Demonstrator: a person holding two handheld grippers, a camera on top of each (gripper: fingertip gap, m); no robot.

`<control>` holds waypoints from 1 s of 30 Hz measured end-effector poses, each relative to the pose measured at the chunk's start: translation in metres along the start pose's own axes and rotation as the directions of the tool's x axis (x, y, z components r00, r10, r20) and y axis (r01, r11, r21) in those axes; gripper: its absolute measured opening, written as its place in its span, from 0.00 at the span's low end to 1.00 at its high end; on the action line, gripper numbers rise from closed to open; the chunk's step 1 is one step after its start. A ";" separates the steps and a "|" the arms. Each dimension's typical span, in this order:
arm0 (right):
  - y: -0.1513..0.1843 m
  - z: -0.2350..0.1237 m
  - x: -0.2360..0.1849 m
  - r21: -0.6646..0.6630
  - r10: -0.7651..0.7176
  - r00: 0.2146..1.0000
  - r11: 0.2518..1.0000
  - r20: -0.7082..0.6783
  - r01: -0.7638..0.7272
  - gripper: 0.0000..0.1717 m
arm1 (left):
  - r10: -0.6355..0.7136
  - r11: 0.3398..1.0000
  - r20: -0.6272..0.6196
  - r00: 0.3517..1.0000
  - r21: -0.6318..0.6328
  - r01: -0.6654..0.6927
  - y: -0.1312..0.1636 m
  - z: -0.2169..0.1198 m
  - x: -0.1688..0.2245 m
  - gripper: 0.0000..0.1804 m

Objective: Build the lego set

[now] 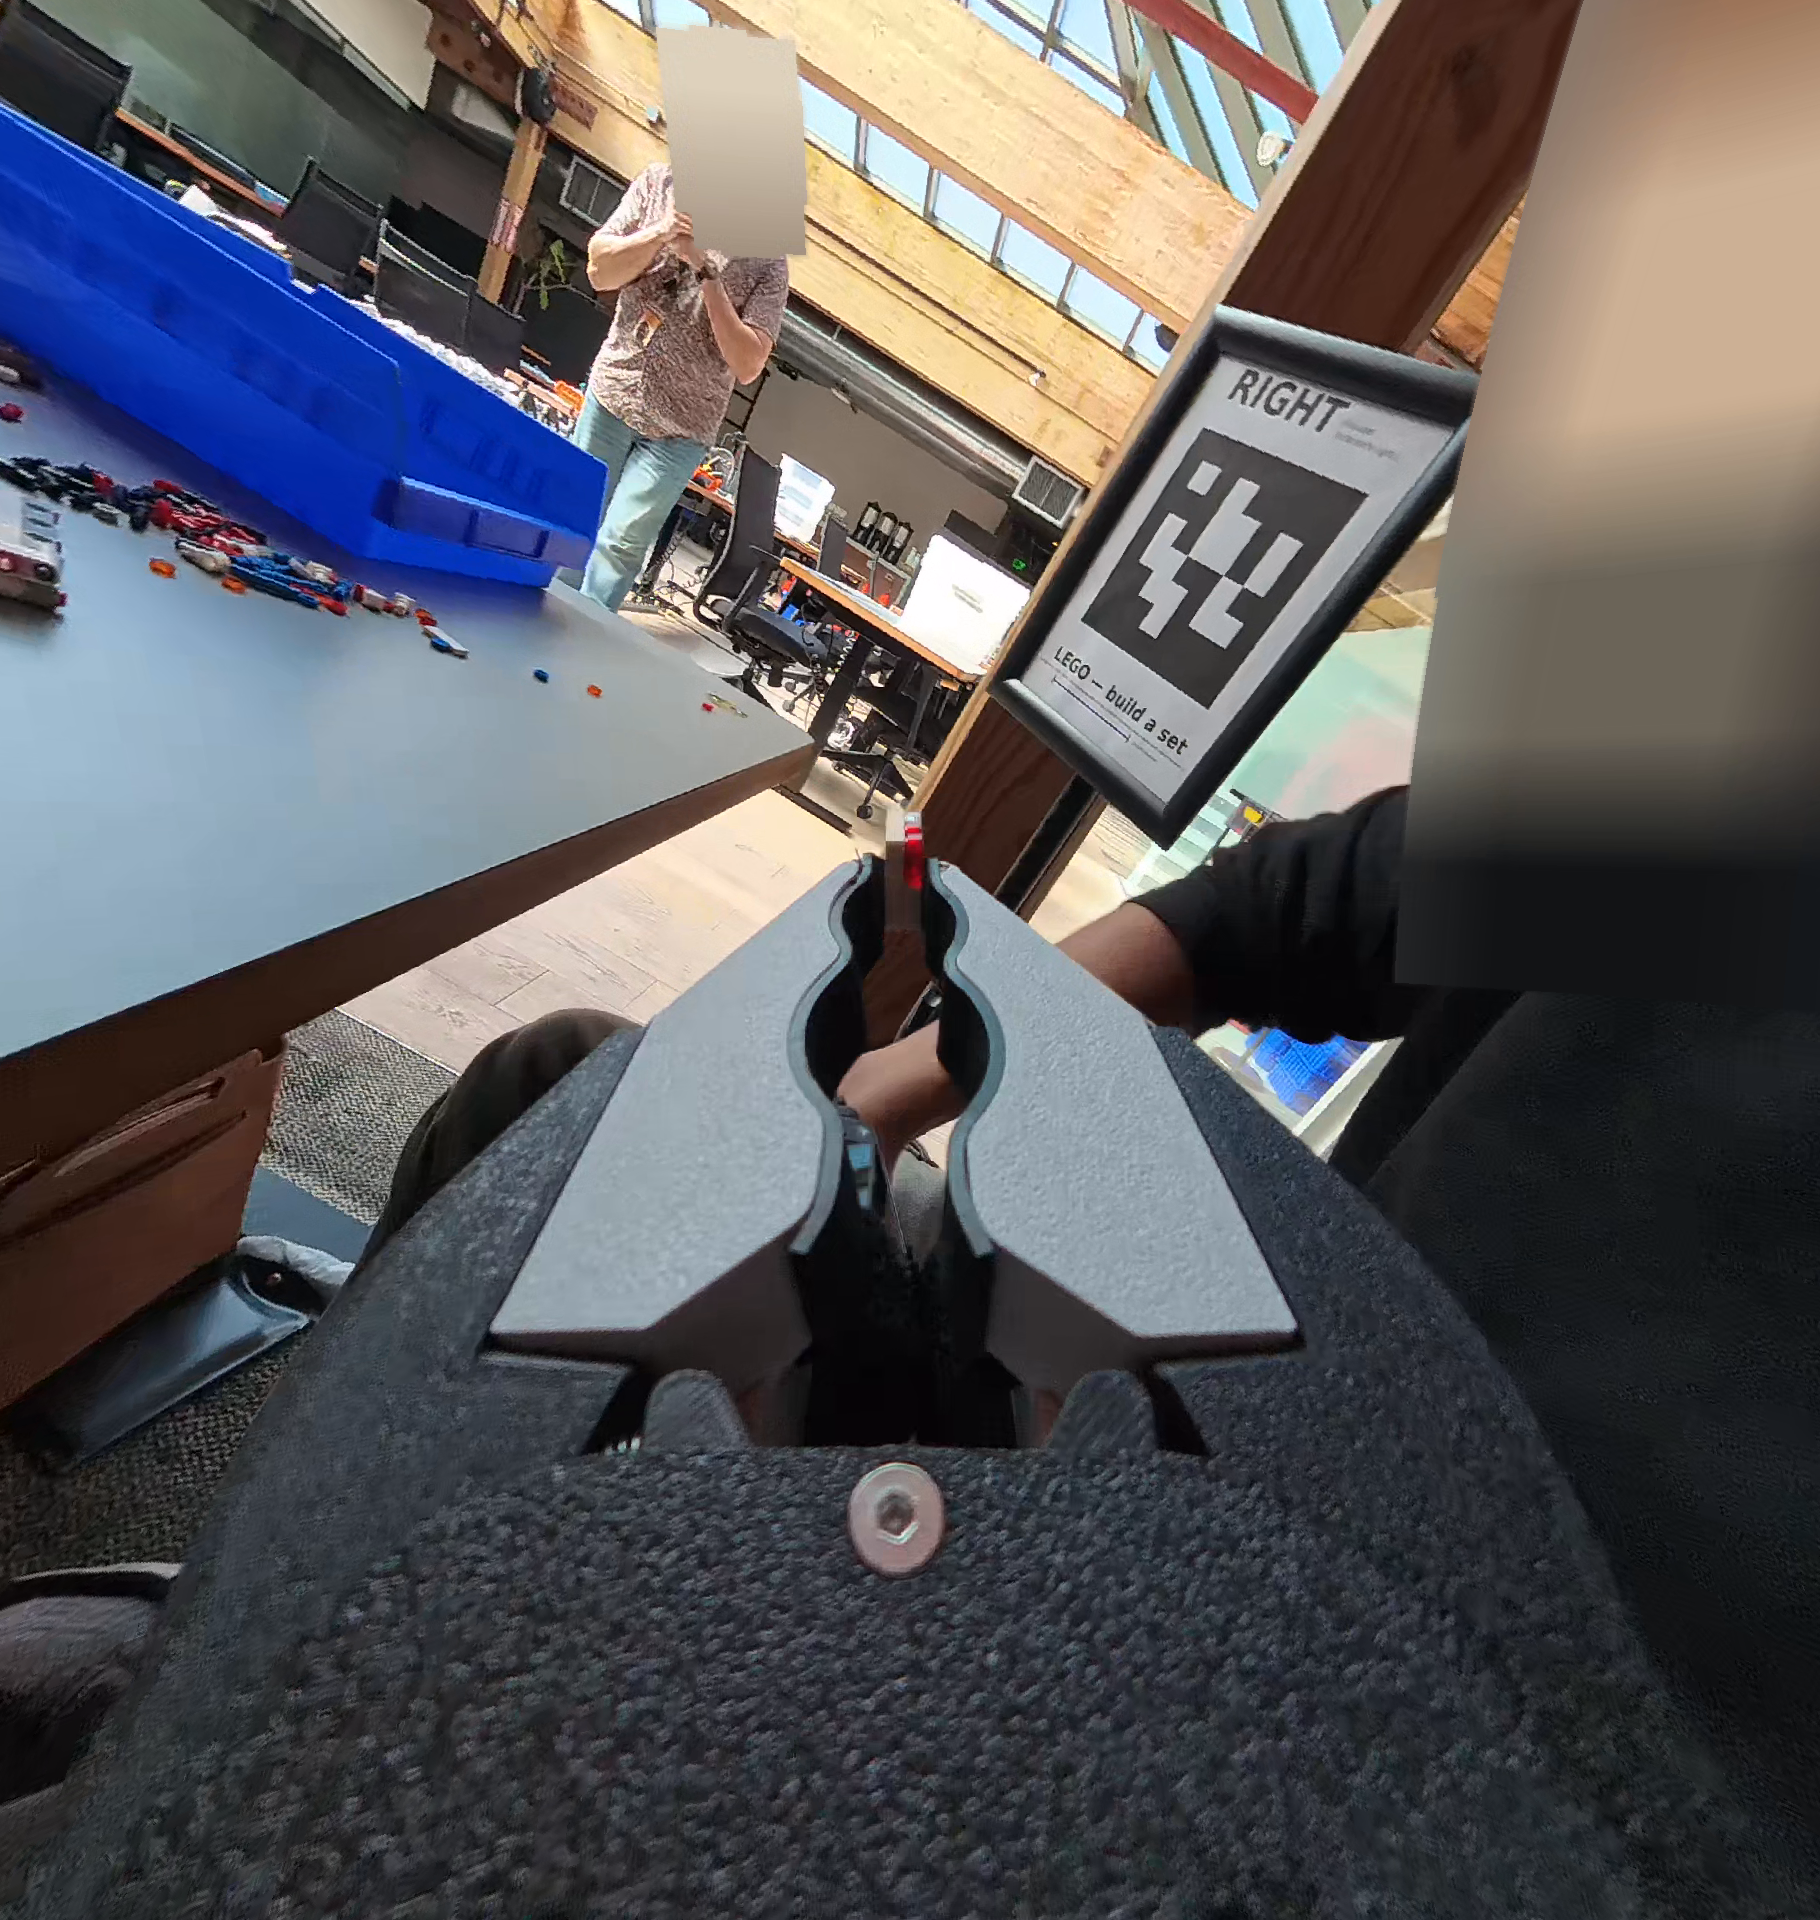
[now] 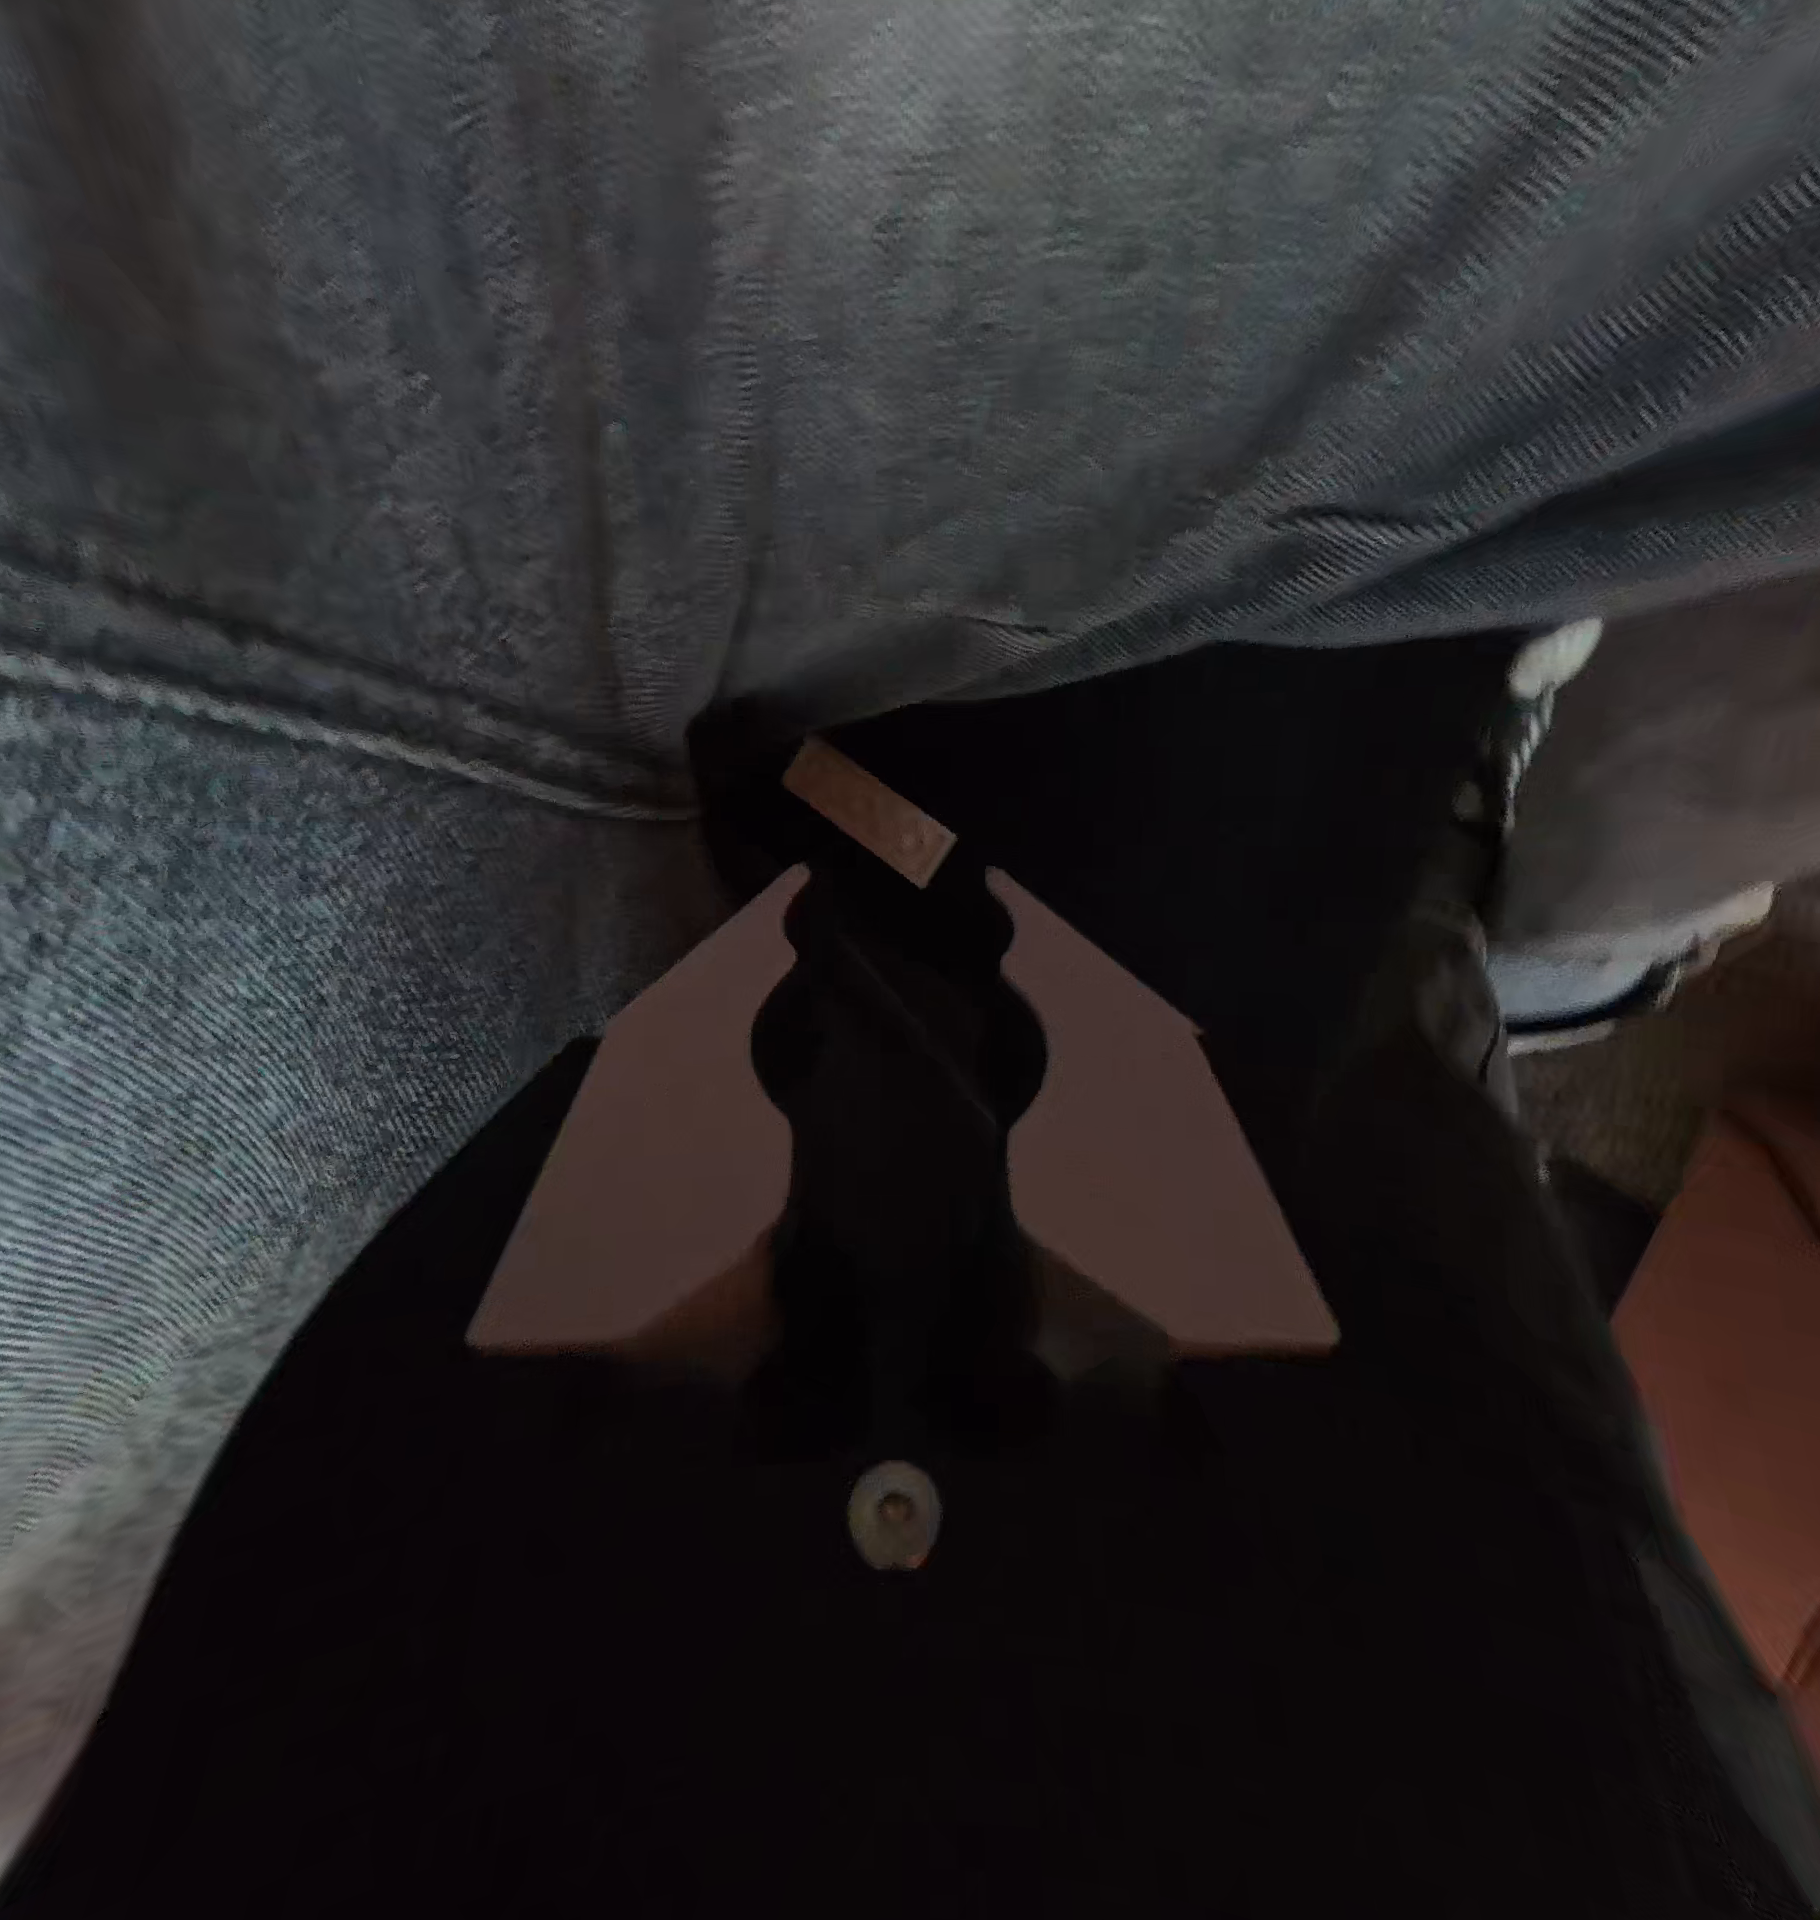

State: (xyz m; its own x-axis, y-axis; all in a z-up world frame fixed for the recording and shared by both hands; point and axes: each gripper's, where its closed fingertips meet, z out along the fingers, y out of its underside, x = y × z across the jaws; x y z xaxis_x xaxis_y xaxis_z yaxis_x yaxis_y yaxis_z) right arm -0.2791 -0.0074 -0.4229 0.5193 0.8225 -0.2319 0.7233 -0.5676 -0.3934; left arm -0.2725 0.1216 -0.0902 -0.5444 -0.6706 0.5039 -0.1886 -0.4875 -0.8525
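Note:
My left gripper [image 1: 901,878] is lifted off the grey table [image 1: 262,790] and is shut on a small tan plate with a clear red piece on it [image 1: 908,860]. The piece sticks up out of the fingertips. In the right wrist view my right gripper [image 2: 895,878] points down at a person's lap in blue jeans [image 2: 677,364]. Its jaws stand apart. A small tan plate [image 2: 870,821] lies slantwise on dark cloth just beyond the fingertips, and neither pad presses on it.
Several loose small bricks [image 1: 210,540] and a part-built model [image 1: 2,551] lie on the table by a blue bin [image 1: 262,343]. A framed sign [image 1: 1228,561] stands by a wooden post [image 1: 1353,208]. A person [image 1: 677,343] stands beyond the table. A black-sleeved arm [image 1: 1249,935] reaches in at the right.

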 end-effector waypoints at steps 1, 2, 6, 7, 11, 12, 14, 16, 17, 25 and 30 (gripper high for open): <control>-0.003 0.007 -0.007 0.028 -0.102 0.994 0.994 0.026 0.102 0.14 | 0.006 1.000 -0.015 1.000 -0.003 -0.006 0.002 0.001 0.005 0.03; -0.005 0.012 -0.007 0.044 -0.197 0.980 0.980 0.014 0.196 0.14 | 0.005 1.000 -0.032 0.999 -0.004 -0.005 0.005 0.001 0.008 0.03; -0.009 0.028 0.003 0.119 -0.325 0.932 0.944 0.159 0.309 0.12 | -0.031 1.000 -0.072 0.997 -0.004 0.030 0.013 0.002 0.007 0.03; -0.012 0.031 0.002 0.135 -0.307 0.922 0.950 0.234 0.282 0.12 | -0.037 0.999 -0.079 0.996 -0.004 0.036 0.014 0.003 0.006 0.03; -0.004 0.039 0.001 0.162 -0.442 0.825 0.897 0.351 0.412 0.11 | -0.038 0.999 -0.081 0.996 -0.033 0.035 0.022 0.004 0.001 0.03; -0.003 0.039 -0.001 0.181 -0.470 0.802 0.883 0.369 0.434 0.10 | -0.040 0.999 -0.075 0.996 -0.036 0.037 0.023 0.004 -0.002 0.03; 0.009 0.039 -0.004 0.198 -0.549 0.744 0.834 0.380 0.515 0.09 | -0.056 0.998 -0.070 0.996 -0.047 0.052 0.026 0.005 -0.006 0.03; 0.022 0.044 0.000 0.204 -0.646 0.688 0.761 0.331 0.616 0.10 | -0.058 0.997 -0.069 0.996 -0.053 0.054 0.026 0.006 -0.009 0.03; 0.023 0.046 0.002 0.225 -0.680 0.674 0.732 0.289 0.643 0.10 | -0.056 0.997 -0.066 0.996 -0.050 0.052 0.024 0.007 -0.010 0.03; 0.013 0.052 -0.003 0.336 -0.770 0.625 0.627 0.132 0.702 0.14 | -0.069 0.995 -0.085 0.994 -0.084 0.062 0.028 0.020 -0.016 0.03; 0.014 0.060 -0.009 0.361 -0.776 0.614 0.619 0.143 0.697 0.10 | -0.061 0.994 -0.083 0.995 -0.099 0.053 0.032 0.019 -0.015 0.03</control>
State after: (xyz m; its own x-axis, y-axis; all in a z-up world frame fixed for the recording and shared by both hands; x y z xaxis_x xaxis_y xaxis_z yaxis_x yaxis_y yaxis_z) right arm -0.3002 -0.0205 -0.4795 -0.3073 0.9510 0.0351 0.6455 0.2354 -0.7266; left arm -0.2547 0.1054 -0.1220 -0.5976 -0.5911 0.5417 -0.2974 -0.4641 -0.8344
